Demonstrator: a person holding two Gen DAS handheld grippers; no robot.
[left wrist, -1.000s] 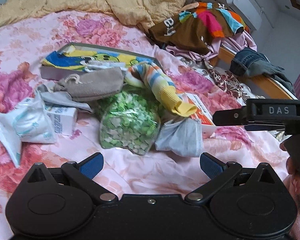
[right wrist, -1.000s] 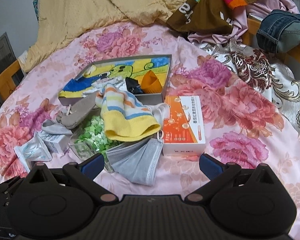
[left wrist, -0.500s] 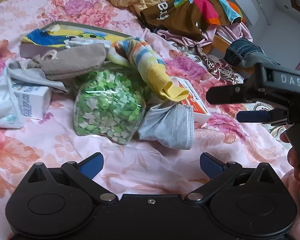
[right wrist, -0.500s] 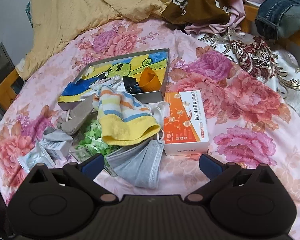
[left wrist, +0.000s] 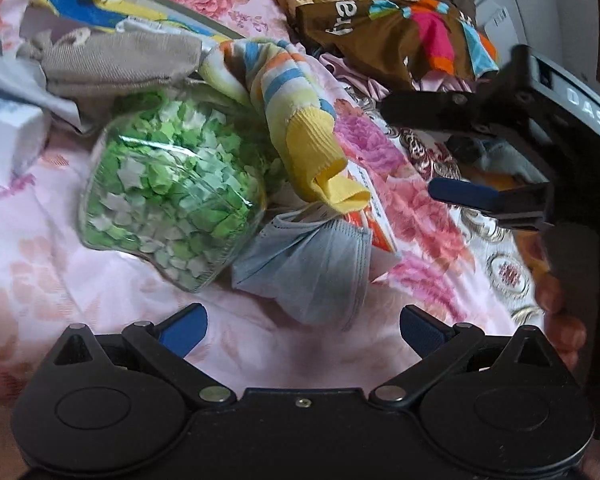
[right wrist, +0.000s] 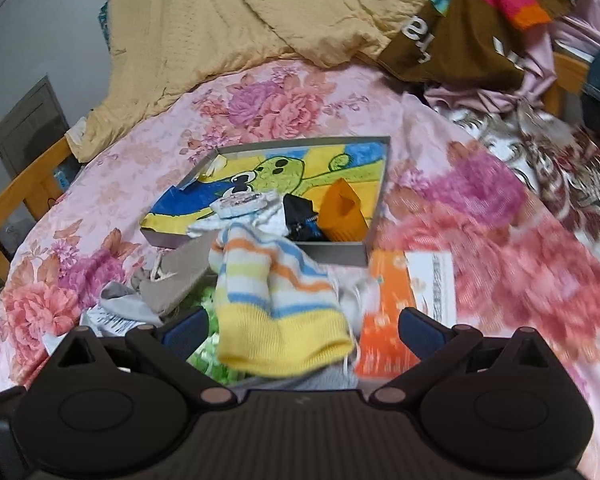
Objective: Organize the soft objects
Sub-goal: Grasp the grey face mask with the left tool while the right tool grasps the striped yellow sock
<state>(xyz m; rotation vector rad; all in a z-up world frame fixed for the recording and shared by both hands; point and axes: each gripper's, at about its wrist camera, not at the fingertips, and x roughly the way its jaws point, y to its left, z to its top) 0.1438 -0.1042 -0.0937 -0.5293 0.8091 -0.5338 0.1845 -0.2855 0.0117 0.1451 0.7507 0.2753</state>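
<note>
The striped sock point(right wrist: 278, 304) lies draped over the pile at the middle of the bed, its yellow cuff point(left wrist: 320, 160) hanging toward the cameras. Under the cuff sits a grey mask point(left wrist: 312, 268), crumpled, touching an orange box point(right wrist: 392, 320) on its right. Just left of the mask is a clear bag of green paper stars point(left wrist: 172, 196), with the sock's toe end running over its top. A beige pouch point(left wrist: 120, 60) lies behind the bag, beside a small white carton point(left wrist: 8, 136). Behind the pile stands a shallow tray point(right wrist: 340, 254) with a cartoon lining, holding an orange cone-like item point(right wrist: 342, 212) and a dark packet point(right wrist: 300, 220).

All rests on a pink floral bedspread point(right wrist: 284, 104). A tan blanket point(right wrist: 240, 16) is heaped at the far end, a brown printed garment point(left wrist: 388, 36) and other clothes at the right. A wooden bed rail point(right wrist: 24, 184) shows at the left.

The left gripper point(left wrist: 303, 326) hovers just short of the mask, fingers spread wide, holding nothing. The right gripper point(right wrist: 303, 325) hangs over the pile with its fingers wide on either side of the yellow cuff; whether they touch it I cannot tell. From the left camera it is seen side-on above the box.
</note>
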